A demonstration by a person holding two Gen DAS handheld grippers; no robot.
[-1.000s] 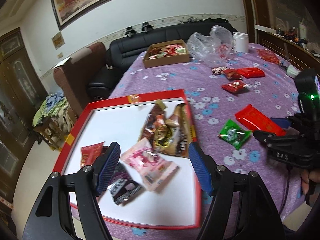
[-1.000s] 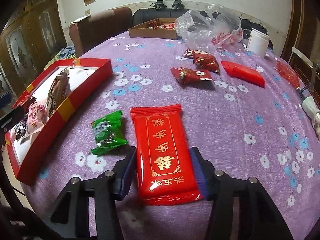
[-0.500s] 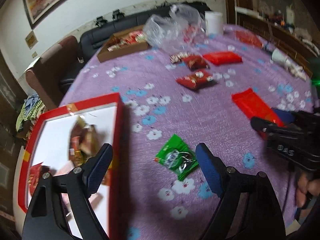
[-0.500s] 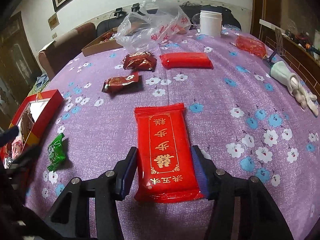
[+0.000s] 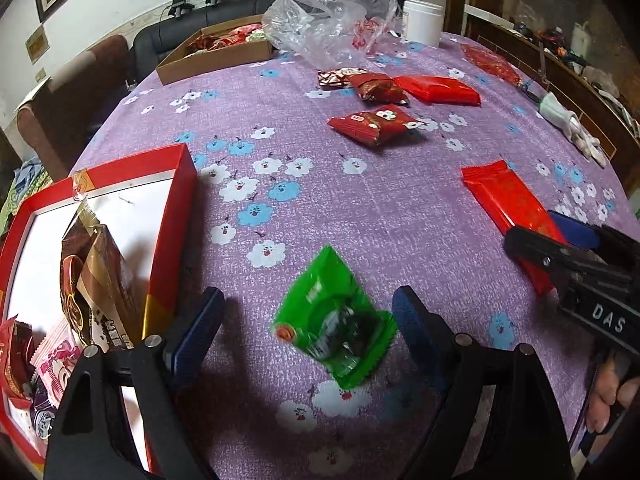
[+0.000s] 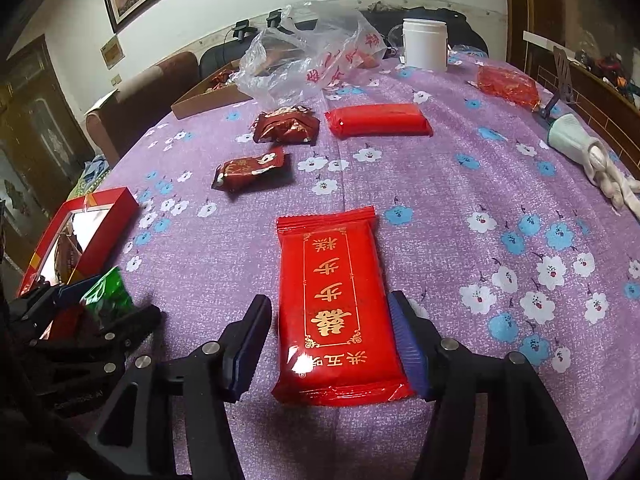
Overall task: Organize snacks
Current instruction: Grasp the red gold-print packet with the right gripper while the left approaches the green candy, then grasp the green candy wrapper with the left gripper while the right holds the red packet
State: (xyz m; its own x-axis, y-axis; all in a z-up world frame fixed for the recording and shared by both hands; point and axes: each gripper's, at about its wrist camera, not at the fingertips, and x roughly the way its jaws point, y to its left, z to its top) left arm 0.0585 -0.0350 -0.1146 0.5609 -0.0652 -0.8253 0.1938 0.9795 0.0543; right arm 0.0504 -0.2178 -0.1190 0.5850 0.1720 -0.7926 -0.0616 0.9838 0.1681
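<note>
The round table under its purple flowered cloth [image 5: 360, 208] fills both views, with a sofa and a framed painting along the top edge. At the left edge of the left wrist view sits the red box [image 5: 176, 216], white inside and already holding several packets. Across the upper middle of the right wrist view lie a clear plastic bag [image 6: 312, 52], a long red packet [image 6: 378, 120] and two smaller dark red packets [image 6: 286, 128].

Your right gripper [image 6: 330, 344] is spread, one finger on each side of the large red snack bar [image 6: 336, 304] at lower centre. The right pad sits against the wrapper's edge, the left pad just apart from it, so nothing is pinched yet. Close squarely on the long sides, low near the cloth, so the slick wrapper does not slide out.

Your left gripper [image 5: 306, 334] is also spread, around the small green packet [image 5: 334, 328] at lower centre of its view, just beside the box. The packet lies at an angle and looks blurred. Settle it midway between the pads before you close, then lift it clear of the box wall.
</note>
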